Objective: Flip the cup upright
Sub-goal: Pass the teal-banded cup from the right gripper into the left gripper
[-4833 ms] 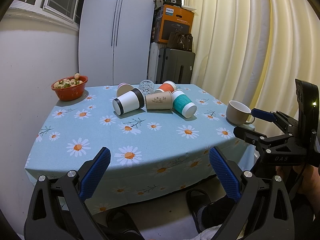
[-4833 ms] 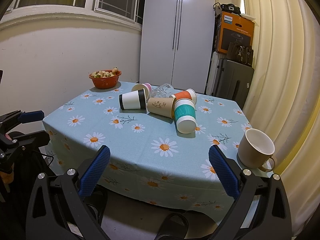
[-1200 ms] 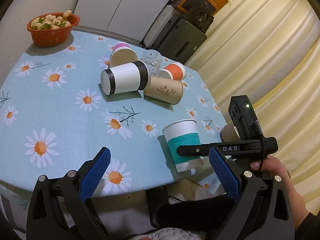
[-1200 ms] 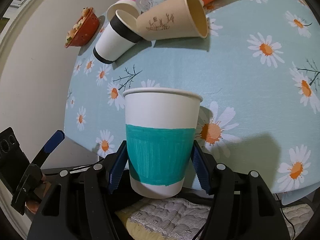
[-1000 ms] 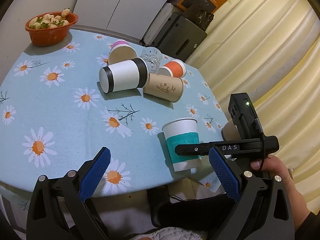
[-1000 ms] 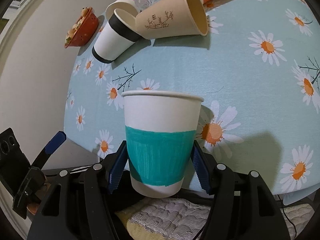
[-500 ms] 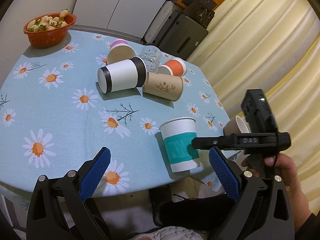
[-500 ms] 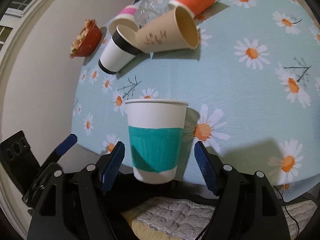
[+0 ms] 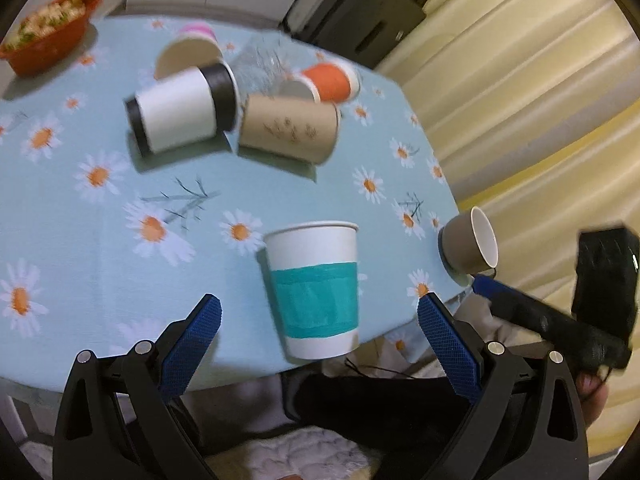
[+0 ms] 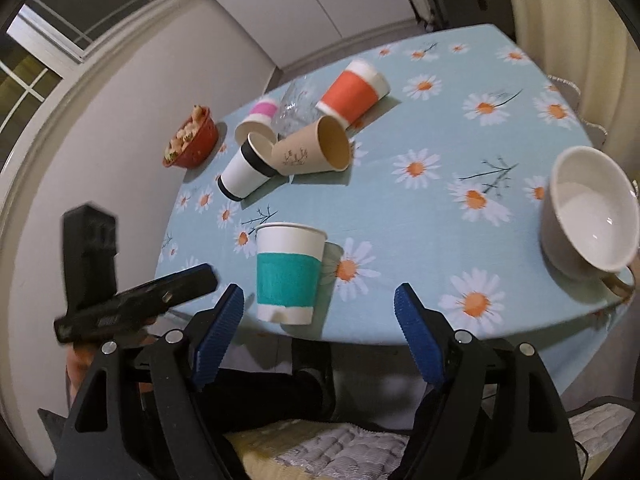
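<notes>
Left wrist view. Teal-banded cup (image 9: 314, 292) stands upright, mouth up, near the front edge of the table (image 9: 80, 216), free of both claws. Half a second ago the right gripper (image 9: 484, 282) sat level with the cup's band, close beside it; now it has pulled off to the right past the table edge, one blue finger showing, spread not readable here. Left gripper (image 9: 318, 322) is spread wide, nothing between its pads; the cup shows in the gap but beyond them. Behind: white-and-black cup (image 9: 182, 110) and kraft cup (image 9: 288, 128) on their sides, touching; orange cup (image 9: 330, 82), pink-rimmed cup (image 9: 188, 50) and a clear glass (image 9: 260, 64) clustered behind them. Kraft cup's print is too blurred to read. Beige mug (image 9: 470, 240) lies tipped at the right edge. Red bowl (image 9: 48, 46) far left. Bare cloth lies left of the teal cup.

Right wrist view. Right gripper (image 10: 320, 312) spread wide, wider than half a second ago, and backed away; the teal-banded cup (image 10: 288, 274) stands just ahead of the left pad, not touched. It sits close to the table's front edge (image 10: 400, 336). Left gripper (image 10: 136, 304) hangs off the near-left corner; lettering on its body blurred. Open cloth between cup and mug (image 10: 588, 216).
</notes>
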`<move>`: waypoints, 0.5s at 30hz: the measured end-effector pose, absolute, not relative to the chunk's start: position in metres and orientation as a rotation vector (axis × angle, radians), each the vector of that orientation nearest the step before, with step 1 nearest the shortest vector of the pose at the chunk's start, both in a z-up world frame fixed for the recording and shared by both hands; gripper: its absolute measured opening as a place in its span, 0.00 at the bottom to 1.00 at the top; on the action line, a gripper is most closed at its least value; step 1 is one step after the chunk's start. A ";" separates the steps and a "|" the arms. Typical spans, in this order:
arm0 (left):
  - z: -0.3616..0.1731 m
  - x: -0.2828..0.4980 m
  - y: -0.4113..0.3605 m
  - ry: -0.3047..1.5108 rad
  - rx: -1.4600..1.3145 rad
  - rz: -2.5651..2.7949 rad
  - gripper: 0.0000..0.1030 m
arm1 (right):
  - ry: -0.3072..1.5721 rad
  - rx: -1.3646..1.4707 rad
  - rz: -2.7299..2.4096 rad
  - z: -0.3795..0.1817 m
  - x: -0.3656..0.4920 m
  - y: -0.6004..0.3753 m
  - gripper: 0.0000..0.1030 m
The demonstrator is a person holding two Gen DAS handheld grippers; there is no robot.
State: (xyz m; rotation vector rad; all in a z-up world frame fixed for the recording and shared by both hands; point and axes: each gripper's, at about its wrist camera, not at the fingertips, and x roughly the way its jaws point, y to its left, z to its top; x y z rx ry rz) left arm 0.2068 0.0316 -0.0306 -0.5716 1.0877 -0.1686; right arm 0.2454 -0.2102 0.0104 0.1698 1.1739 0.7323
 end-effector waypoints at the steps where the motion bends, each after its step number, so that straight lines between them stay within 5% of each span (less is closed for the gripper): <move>1: -0.035 0.213 0.028 1.118 -0.583 -0.161 0.93 | 1.152 0.173 0.724 0.011 0.241 -0.215 0.76; 8: -0.053 0.236 0.013 1.209 -0.551 -0.092 0.92 | 1.082 0.153 0.729 0.000 0.213 -0.223 0.81; 15: -0.069 0.250 0.007 1.266 -0.520 -0.029 0.77 | 1.079 0.135 0.745 -0.021 0.202 -0.216 0.81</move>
